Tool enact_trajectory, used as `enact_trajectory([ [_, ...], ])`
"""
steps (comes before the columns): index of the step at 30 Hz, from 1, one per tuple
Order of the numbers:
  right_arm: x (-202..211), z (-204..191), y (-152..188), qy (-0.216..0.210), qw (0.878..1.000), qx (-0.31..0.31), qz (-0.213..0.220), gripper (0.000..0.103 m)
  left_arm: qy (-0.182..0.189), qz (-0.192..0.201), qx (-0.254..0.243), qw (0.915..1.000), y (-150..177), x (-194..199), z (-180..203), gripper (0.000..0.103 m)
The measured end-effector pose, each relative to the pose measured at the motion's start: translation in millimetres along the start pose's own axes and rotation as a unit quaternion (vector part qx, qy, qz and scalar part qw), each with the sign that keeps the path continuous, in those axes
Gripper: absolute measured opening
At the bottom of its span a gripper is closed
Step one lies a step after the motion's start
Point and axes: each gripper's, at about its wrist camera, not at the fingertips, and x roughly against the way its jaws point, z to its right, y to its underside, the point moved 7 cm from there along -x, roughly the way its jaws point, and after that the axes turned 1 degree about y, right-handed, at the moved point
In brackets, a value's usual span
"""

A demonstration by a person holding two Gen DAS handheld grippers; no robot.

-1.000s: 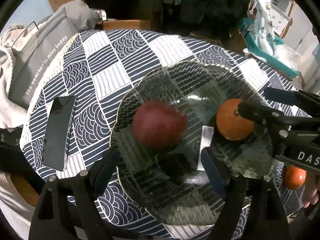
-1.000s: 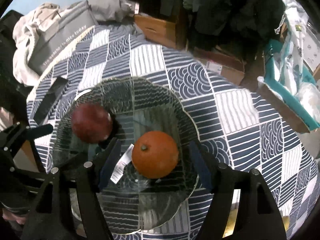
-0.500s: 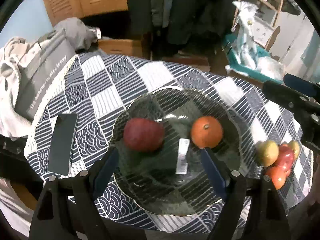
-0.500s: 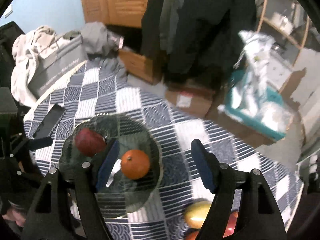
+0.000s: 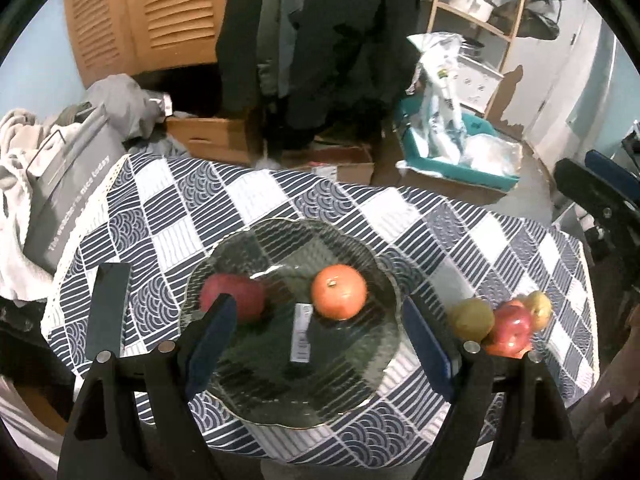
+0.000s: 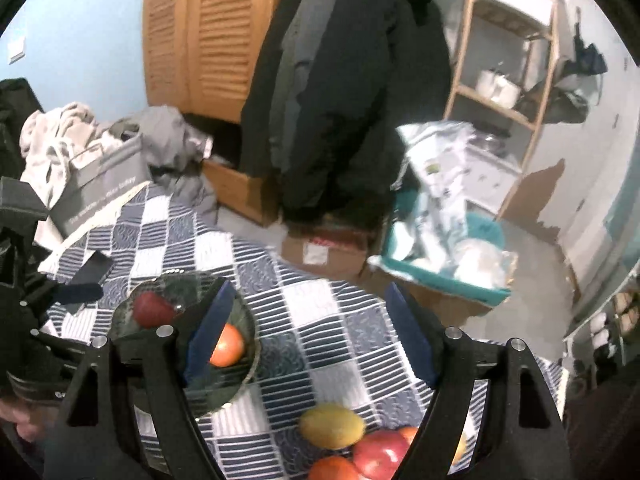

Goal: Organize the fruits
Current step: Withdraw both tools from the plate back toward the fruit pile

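A glass plate [image 5: 360, 396] on the patterned tablecloth holds a dark red apple [image 5: 236, 294] and an orange [image 5: 339, 291]; a white label lies between them. My left gripper [image 5: 320, 340] is open and empty, raised above the plate's near side. Several loose fruits lie right of the plate: a yellow-green fruit [image 5: 471, 319], a red apple [image 5: 514, 328], others behind. My right gripper [image 6: 312, 340] is open and empty, high above the table; the plate [image 6: 244, 376] lies at its left finger, a yellow-green fruit [image 6: 332, 426] and red apple [image 6: 380, 454] below it.
A dark phone [image 5: 108, 312] lies on the tablecloth left of the plate. A grey bag [image 5: 68, 196] and clothes sit at the table's left edge. Cardboard boxes [image 5: 216, 140], hanging coats, a teal bin [image 5: 456, 160] and a wooden shelf stand beyond the table.
Both grippers have risen and pulled back from the plate. The right gripper has left the orange on the plate and swung right, toward the loose fruits.
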Motion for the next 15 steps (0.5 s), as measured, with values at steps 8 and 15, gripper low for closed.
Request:
enact_trajectory([
  [8, 33, 50, 9, 0.032, 0.998, -0.035, 0.029, 0.080, 0.020, 0.019, -0.014, 0.9995, -6, 12, 33, 0.086],
  [15, 54, 89, 27, 0.058, 0.996, -0.061, 0.032, 0.080, 0.046, 0.032, -0.036, 0.9978, -8, 22, 67, 0.088],
])
